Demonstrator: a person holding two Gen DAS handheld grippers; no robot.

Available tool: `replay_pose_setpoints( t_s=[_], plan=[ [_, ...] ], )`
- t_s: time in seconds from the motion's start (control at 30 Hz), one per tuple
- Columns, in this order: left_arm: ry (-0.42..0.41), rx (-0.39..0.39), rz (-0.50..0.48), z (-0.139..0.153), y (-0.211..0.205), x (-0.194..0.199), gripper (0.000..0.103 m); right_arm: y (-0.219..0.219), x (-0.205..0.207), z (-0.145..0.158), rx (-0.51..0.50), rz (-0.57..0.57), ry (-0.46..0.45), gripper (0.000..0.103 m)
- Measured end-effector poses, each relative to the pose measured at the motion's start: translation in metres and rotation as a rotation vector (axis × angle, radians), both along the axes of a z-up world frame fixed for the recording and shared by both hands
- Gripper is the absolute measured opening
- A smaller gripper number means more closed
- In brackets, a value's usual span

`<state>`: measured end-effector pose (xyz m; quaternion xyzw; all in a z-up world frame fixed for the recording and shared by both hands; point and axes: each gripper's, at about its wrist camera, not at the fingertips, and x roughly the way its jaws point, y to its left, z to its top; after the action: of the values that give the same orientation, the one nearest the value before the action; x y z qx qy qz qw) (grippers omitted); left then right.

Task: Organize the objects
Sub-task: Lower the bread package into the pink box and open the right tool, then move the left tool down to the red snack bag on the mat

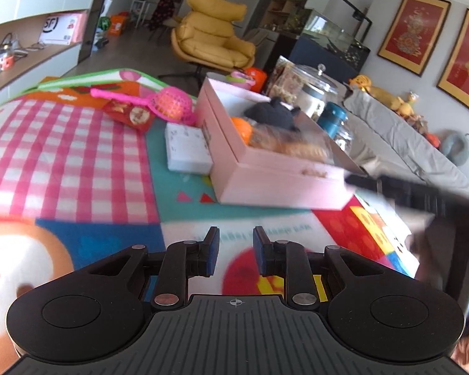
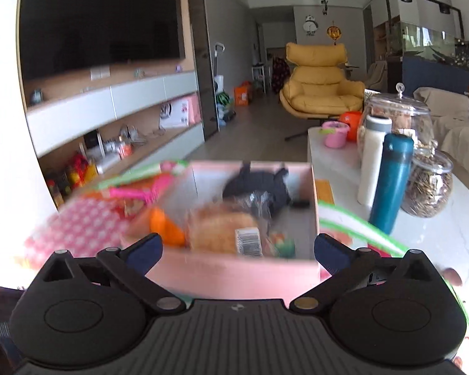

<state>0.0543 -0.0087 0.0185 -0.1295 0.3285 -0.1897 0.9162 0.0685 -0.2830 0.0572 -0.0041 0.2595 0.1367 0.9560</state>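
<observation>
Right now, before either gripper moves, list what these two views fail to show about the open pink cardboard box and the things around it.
- Open pink cardboard box: contents motion-blurred in both views; the dark soft item and wrapped bread-like item cannot be identified.
- Flat white box: left wrist view only; its print is too blurred to read.
- Right gripper: jaws wide either side of the pink box; blur hides any contact.
- Colourful play mat: cut off by the left wrist view's edges.

sunlit living room — yellow armchair, dark tv, framed pictures.

Home living room: yellow armchair, television, sofa.
</observation>
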Motion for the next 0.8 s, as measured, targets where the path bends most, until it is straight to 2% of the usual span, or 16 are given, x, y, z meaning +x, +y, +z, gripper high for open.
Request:
replay_pose_setpoints(
  t_s=[0.1, 0.2, 0.33, 0.37, 0.43, 0.6, 0.73, 0.8],
  plan=[
    [-0.061, 0.030, 0.061, 0.009, 0.005, 0.019, 0.026, 0.005, -0.012, -0.020, -0.006, 0.026, 0.030, 0.103],
    [-0.071, 0.021, 0.114, 0.013, 0.014, 0.039, 0.026, 0.010, -0.015, -0.036, 0.000, 0.031, 0.049, 0.103],
    [-0.118, 0.061, 0.227, 0.011, 0.028, 0.060, 0.026, 0.010, -0.019, -0.037, 0.007, 0.029, 0.025, 0.103],
    [-0.113, 0.048, 0.269, 0.011, 0.035, 0.066, 0.026, 0.009, -0.019, -0.037, 0.014, 0.028, 0.027, 0.103],
    [-0.068, -0.012, 0.347, 0.010, 0.053, 0.083, 0.026, 0.005, -0.019, -0.037, 0.026, 0.022, 0.021, 0.103],
    [0.098, -0.170, 0.435, -0.005, 0.084, 0.125, 0.026, 0.004, -0.020, -0.035, 0.037, 0.024, 0.021, 0.103],
    [0.159, -0.230, 0.512, -0.018, 0.086, 0.147, 0.026, 0.005, -0.020, -0.035, 0.031, 0.023, 0.021, 0.103],
    [0.161, -0.278, 0.537, -0.022, 0.084, 0.154, 0.026, 0.005, -0.020, -0.035, 0.030, 0.022, 0.021, 0.103]
  ],
)
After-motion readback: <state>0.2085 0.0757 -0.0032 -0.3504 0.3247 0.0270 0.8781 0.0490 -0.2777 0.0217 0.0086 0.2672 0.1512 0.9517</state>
